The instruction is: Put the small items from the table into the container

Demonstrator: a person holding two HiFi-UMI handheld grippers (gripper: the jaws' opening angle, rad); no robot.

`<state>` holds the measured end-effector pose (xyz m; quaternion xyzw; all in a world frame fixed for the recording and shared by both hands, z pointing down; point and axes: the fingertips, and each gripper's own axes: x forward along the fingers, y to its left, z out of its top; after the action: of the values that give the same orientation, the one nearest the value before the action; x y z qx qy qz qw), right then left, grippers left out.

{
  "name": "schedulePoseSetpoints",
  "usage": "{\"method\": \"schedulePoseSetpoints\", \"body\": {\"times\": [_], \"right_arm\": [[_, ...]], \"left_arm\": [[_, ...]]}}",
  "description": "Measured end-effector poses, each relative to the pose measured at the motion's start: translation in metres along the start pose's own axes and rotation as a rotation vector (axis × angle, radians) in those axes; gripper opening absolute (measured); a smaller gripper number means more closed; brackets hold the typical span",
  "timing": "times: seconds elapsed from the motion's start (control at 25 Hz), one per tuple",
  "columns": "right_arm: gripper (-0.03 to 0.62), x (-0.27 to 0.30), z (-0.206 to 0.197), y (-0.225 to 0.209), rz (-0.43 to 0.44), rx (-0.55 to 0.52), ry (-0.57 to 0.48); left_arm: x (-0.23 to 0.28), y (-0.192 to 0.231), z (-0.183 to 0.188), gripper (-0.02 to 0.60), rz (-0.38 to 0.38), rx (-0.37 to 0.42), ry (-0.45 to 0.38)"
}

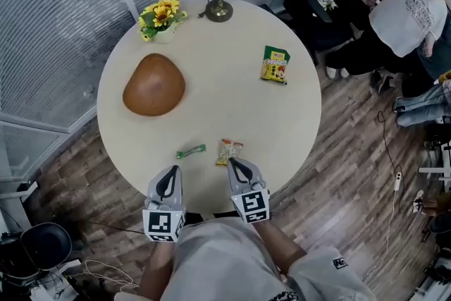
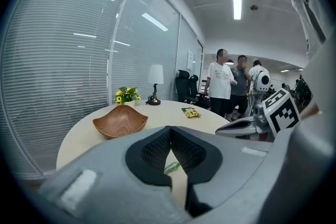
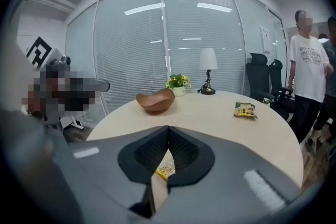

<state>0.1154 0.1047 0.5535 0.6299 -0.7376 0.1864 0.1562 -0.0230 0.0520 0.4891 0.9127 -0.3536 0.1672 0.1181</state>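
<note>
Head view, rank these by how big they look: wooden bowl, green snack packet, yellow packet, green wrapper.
1. wooden bowl
2. green snack packet
3. yellow packet
4. green wrapper, about as long as the yellow packet but thinner

- Brown wooden bowl point(image 1: 154, 84), upright, on worktop's left side.
- Green sachet point(image 1: 191, 151), flat, near front edge.
- Yellow snack packet point(image 1: 229, 151), near the sachet.
- Green-yellow packet point(image 1: 275, 64), far right.

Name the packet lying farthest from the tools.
The green and yellow packet far out on the right; the slim green wrapper and the orange-yellow packet lie close before the left tool and right tool.
</note>
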Motion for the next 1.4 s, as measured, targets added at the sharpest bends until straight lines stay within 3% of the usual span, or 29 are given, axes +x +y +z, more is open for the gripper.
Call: {"method": "schedulePoseSetpoints", "body": {"times": [0.32, 0.68, 0.96, 1.4], "right_arm": [[0.003, 0.026, -0.032, -0.019, -0.064, -0.004, 0.064], [0.212, 0.044, -0.075, -0.029, -0.083, 0.073, 0.2], [0.201, 0.053, -0.104, -0.026, -0.105, 0.06, 0.298], [0.102, 0.055, -0.098, -0.016, -0.064, 0.015, 0.33]], "left_arm": [[0.017, 0.015, -0.002, -0.003, -0.031, 0.011, 0.032], [0.02, 0.026, -0.006, -0.003, -0.013, -0.006, 0.048], [0.011, 0.029, -0.016, -0.003, 0.002, -0.022, 0.06], [0.005, 0.037, -0.018, -0.003, 0.021, -0.043, 0.04]]}}
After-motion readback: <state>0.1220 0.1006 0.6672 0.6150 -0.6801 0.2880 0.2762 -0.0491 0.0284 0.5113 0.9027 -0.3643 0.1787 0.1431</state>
